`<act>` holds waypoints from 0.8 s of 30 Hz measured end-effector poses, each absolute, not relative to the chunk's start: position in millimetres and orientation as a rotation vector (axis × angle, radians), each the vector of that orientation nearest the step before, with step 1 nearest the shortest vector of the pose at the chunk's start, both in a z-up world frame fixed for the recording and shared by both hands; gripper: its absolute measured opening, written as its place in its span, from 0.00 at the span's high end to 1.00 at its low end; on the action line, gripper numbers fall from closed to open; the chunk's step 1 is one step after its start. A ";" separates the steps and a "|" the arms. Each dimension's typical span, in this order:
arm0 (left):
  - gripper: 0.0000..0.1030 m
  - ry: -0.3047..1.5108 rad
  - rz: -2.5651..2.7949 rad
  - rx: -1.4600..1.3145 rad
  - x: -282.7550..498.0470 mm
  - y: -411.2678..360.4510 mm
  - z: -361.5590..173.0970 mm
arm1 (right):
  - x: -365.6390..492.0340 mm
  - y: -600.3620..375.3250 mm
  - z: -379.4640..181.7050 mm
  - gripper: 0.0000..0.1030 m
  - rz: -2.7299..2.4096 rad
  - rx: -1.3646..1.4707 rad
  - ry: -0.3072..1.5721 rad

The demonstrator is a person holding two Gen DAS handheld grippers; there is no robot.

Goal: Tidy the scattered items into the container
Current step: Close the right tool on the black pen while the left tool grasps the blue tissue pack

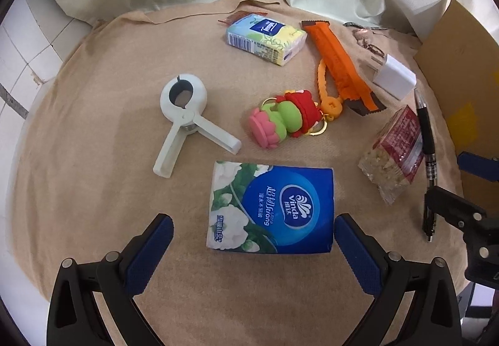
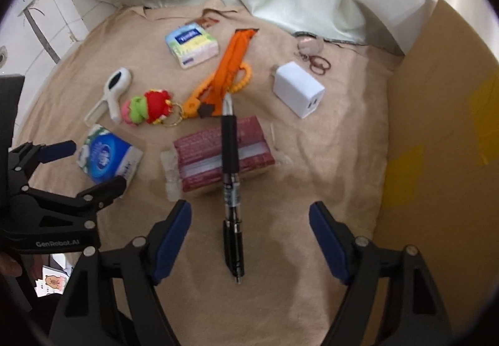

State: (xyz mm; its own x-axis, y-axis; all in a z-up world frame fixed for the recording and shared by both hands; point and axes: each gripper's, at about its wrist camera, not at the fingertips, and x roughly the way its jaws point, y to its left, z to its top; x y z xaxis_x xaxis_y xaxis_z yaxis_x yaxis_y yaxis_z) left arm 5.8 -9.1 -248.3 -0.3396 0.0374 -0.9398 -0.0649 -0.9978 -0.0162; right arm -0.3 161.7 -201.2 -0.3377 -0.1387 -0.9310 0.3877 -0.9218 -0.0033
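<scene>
- left wrist view: our left gripper [image 1: 253, 232] spread wide around the blue tissue pack [image 1: 272, 206], gripping nothing.
- our right gripper [image 2: 250, 219] gapes over the black pen [image 2: 230, 177]; cardboard box [image 2: 443, 134] cut off at right.

Left wrist camera: rides my left gripper [image 1: 254, 232], looks forward and steeply down, close over the beige cloth [image 1: 93, 158], blue tissue pack [image 1: 274, 208] nearest.

Right wrist camera: rides my right gripper [image 2: 249, 218], same downward tilt, close, black pen [image 2: 231, 177] dead ahead, cardboard box [image 2: 443, 143] at right.

Shared: the whole scatter of items; each view catches the other gripper at its edge.
</scene>
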 end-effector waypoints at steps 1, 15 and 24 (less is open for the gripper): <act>0.00 0.036 2.523 -1.766 6.0 -8.9 -249.0 | -0.8 161.1 -203.2 0.21 -2.304 1.580 0.322; 0.00 0.106 2.492 -1.818 6.9 -9.3 -264.5 | -6.5 166.7 -217.0 0.58 -2.259 1.630 0.249; 0.28 0.061 2.505 -1.745 9.0 -20.2 -253.7 | -7.5 164.8 -218.1 0.86 -2.223 1.621 0.198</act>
State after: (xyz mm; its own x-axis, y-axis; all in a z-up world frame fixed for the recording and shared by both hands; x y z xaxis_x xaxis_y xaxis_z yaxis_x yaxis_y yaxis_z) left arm 9.0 -20.2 -253.7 -0.3442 0.0499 -0.9376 -0.0951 -0.9953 -0.0180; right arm -7.5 164.8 -218.1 -0.2620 -0.2198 -0.9397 0.3823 -0.9177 0.1081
